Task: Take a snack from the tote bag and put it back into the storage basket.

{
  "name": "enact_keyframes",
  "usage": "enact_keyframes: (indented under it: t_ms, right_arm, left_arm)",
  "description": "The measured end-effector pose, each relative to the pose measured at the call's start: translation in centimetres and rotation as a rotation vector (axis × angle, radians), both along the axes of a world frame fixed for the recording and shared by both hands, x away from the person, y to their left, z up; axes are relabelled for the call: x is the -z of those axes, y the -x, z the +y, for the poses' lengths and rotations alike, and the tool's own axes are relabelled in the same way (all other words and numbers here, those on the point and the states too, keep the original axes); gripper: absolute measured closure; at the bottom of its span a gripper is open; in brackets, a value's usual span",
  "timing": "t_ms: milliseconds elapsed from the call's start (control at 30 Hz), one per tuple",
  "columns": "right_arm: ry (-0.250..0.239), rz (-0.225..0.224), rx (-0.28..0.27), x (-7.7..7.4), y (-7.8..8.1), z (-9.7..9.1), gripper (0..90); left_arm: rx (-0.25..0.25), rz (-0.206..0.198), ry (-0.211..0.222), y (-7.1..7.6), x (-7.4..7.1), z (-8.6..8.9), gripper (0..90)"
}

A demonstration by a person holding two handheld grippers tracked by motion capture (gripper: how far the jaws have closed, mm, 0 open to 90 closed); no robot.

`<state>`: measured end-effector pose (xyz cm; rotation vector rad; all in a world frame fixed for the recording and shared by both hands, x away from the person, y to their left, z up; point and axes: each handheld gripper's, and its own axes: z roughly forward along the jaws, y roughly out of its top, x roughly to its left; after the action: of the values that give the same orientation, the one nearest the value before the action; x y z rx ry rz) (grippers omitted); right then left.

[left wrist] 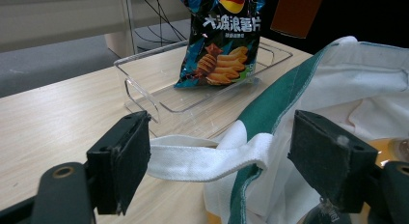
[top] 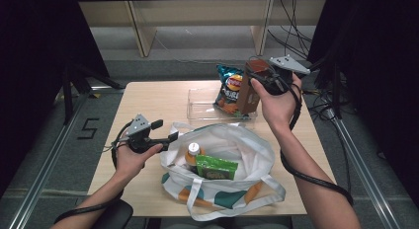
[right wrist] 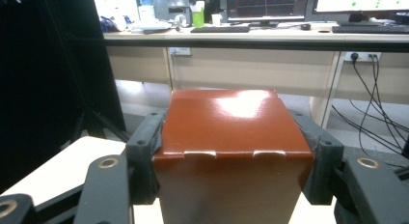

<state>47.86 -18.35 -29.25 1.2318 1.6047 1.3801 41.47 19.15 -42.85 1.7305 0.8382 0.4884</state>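
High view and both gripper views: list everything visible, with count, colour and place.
Table: one, light wood, centre.
Tray: one, clear, far side of table.
Chip bag: one, blue, upright in tray.
Box: one, brown, held over tray's right end.
Tote: one, white with green trim, near edge.
Bottle: one, orange with white cap, inside tote.
Packet: one, green, inside tote.
Strap: one, white, between the left jaws.
Left gripper: black, open around strap.
Right gripper: black, clamped on box.

Chinese "大波浪薯片" under a partly cut-off Lay's logo on the chip bag (left wrist: 221, 40); floor marking "5" (top: 88, 128).
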Motion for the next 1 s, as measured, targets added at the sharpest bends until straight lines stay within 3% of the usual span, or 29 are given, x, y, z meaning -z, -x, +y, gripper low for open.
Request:
enact_keyframes:
  t_ms: [167,767,867,1000]
  right_arm:
    - [0.023,-0.009,0.008,0.3,-0.6,-0.1,39.5]
    - [0.005,0.023,0.061,1.5,-2.0,0.1,39.5]
    - [0.032,0.019,0.063,1.8,-2.3,0.1,39.5]
    - [0.014,0.033,0.070,2.1,-2.5,0.4,39.5]
  left_arm:
    - [0.005,0.002,0.005,0.0,0.0,0.0,21.4]
    - [-0.003,0.000,-0.002,0.0,-0.1,0.1,21.4]
    - [-0.002,-0.001,-0.003,0.1,-0.1,0.1,21.4]
    - [-0.004,-0.001,0.000,0.1,-0.1,0.1,21.4]
